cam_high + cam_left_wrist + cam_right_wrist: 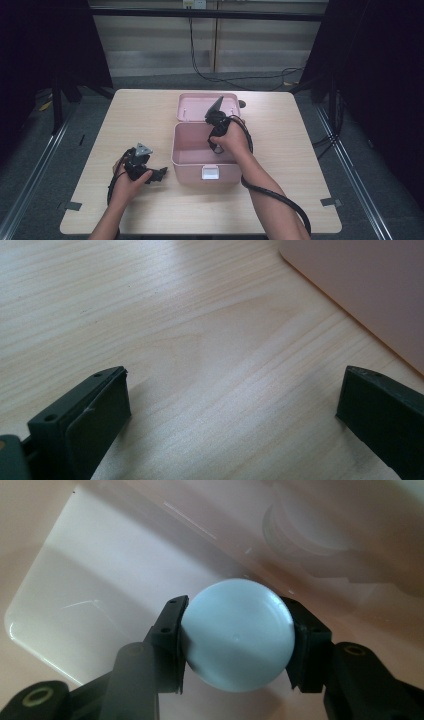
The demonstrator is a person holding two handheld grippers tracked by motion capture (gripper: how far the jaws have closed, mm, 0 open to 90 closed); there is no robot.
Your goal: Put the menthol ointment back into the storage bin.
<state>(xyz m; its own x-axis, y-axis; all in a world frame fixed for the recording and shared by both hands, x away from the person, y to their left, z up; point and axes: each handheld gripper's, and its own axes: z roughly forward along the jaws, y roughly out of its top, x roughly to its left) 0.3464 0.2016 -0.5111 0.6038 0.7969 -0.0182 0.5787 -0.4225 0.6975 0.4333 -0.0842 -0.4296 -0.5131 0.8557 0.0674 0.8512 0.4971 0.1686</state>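
Pink plastic makes the box that stands open in the middle of the bench, with its lid leaning back behind it and a white latch on its front wall. The right gripper reaches down into the box from above, held by the person's right hand. In the right gripper view, its fingers are clamped on a pale blue ball, one finger on each side of it. The ball hangs over the light bottom of the box, inside the pink walls. It is not possible to tell if the ball touches the bottom.

The left gripper lies low over the bench, just beside the left wall of the box, in the left hand. In the left gripper view, its fingers stand wide apart with bare wood between them, and the pink wall of the box shows at the upper right corner.
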